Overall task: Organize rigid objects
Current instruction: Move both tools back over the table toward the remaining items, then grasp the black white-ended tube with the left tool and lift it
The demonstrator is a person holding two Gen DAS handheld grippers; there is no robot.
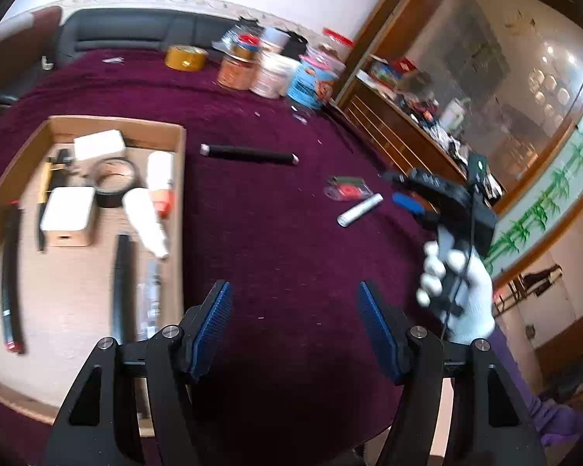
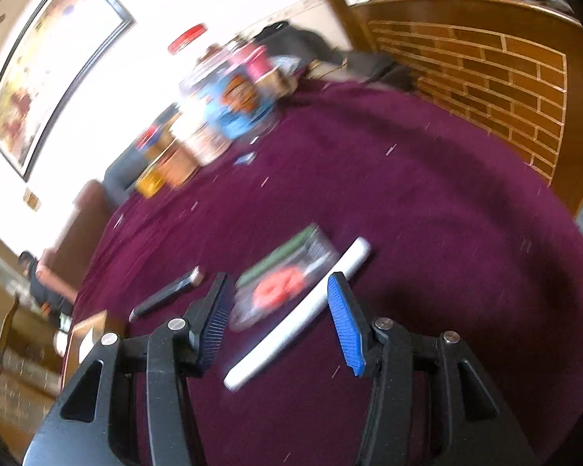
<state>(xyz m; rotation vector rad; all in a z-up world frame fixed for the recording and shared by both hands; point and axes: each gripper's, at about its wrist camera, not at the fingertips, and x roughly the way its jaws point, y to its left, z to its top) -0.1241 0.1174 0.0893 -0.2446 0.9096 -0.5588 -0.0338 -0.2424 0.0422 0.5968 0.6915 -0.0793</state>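
Observation:
A cardboard box [image 1: 116, 126] at the left holds white boxes, a tape roll, white bottles and black sticks. On the purple cloth lie a black rod [image 1: 248, 154], a clear packet with a red part [image 1: 348, 188] and a white tube [image 1: 359, 209]. My left gripper [image 1: 293, 322] is open and empty above bare cloth. My right gripper [image 2: 280, 320] is open, hovering over the white tube [image 2: 299, 310], with the packet [image 2: 283, 279] and black rod [image 2: 167, 291] just beyond. The right gripper also shows in the left wrist view [image 1: 408, 190], held by a white-gloved hand.
Jars, cans and a yellow tape roll [image 1: 185, 57] crowd the table's far edge; they show blurred in the right wrist view [image 2: 221, 105]. A wooden cabinet [image 1: 408, 132] stands at the right. A dark sofa [image 1: 128, 31] is behind the table.

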